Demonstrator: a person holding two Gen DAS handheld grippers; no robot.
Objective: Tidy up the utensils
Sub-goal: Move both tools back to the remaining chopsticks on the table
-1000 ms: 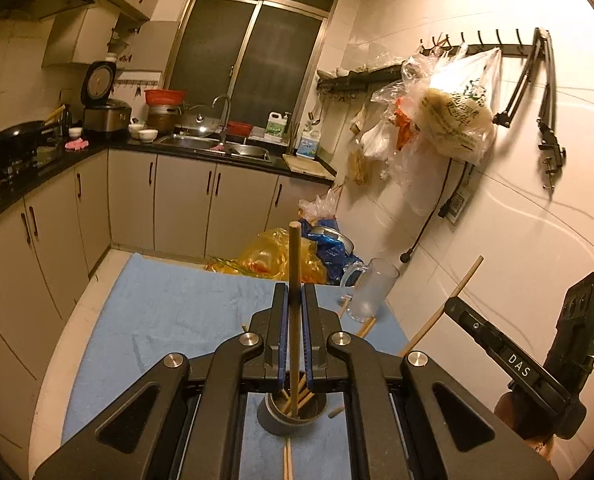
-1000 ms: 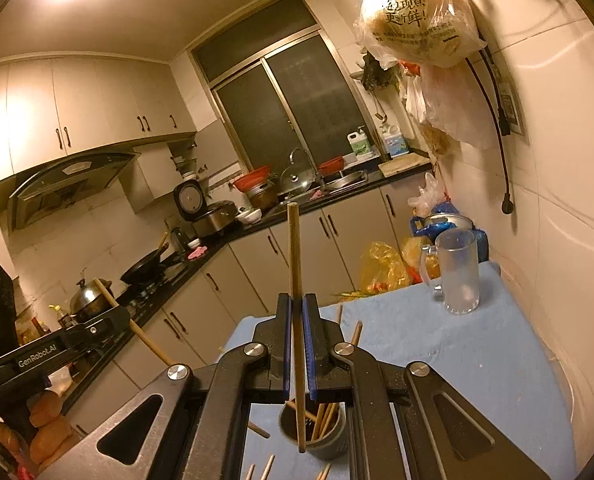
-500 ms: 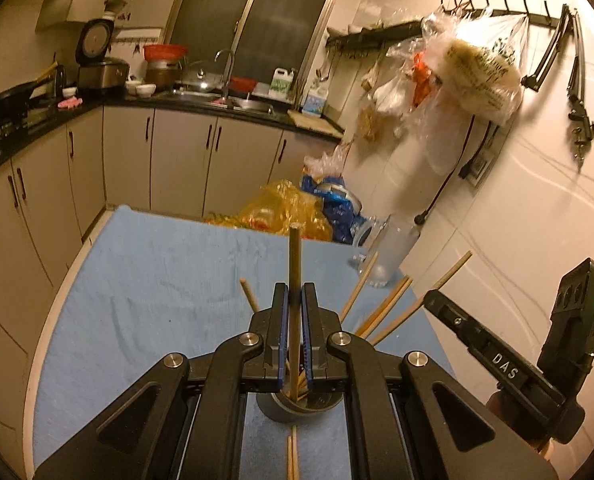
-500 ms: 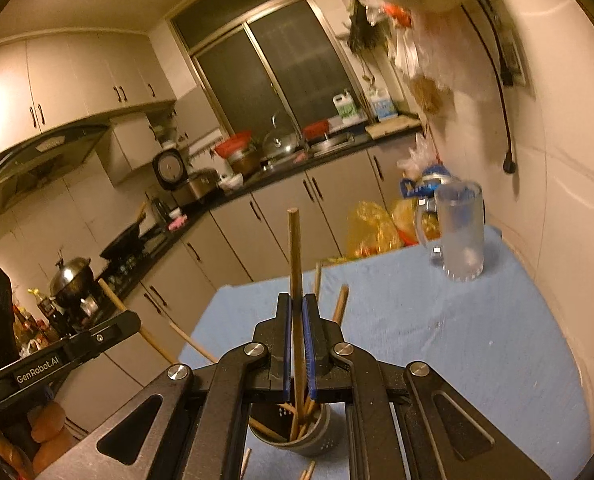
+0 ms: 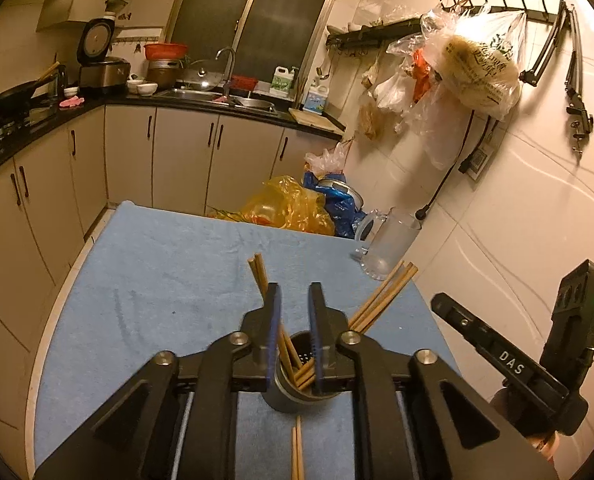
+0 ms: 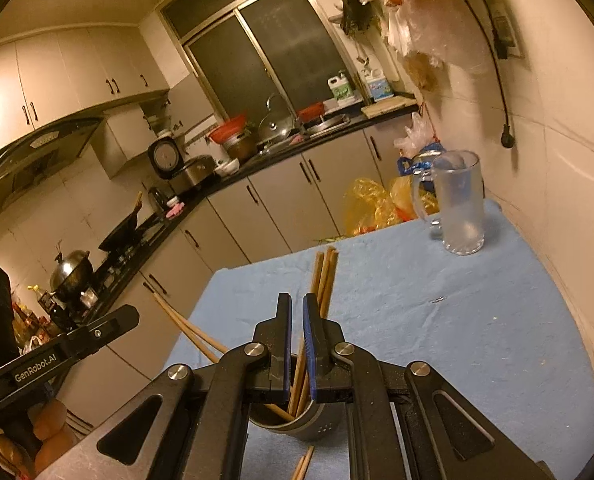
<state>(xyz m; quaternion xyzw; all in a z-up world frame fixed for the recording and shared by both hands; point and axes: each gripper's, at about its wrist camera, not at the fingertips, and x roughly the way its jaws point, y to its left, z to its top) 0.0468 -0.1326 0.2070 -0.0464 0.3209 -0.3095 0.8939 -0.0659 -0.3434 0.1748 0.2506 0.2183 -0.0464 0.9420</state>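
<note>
Hovering directly above the chopstick holder (image 5: 297,384), the left claw (image 5: 295,308) stands released with nothing between its pads; the right claw (image 6: 296,316) is likewise parted and empty over the same cup. Chopsticks (image 5: 381,300) lean inside it. Two loose chopsticks (image 5: 297,452) lie on the blue-covered bench (image 5: 157,280) just behind the holder, lengthwise toward the claws, roughly equally near either.

Two close wrist views down over one shared chopstick holder (image 5: 297,384), sink-facing.
</note>
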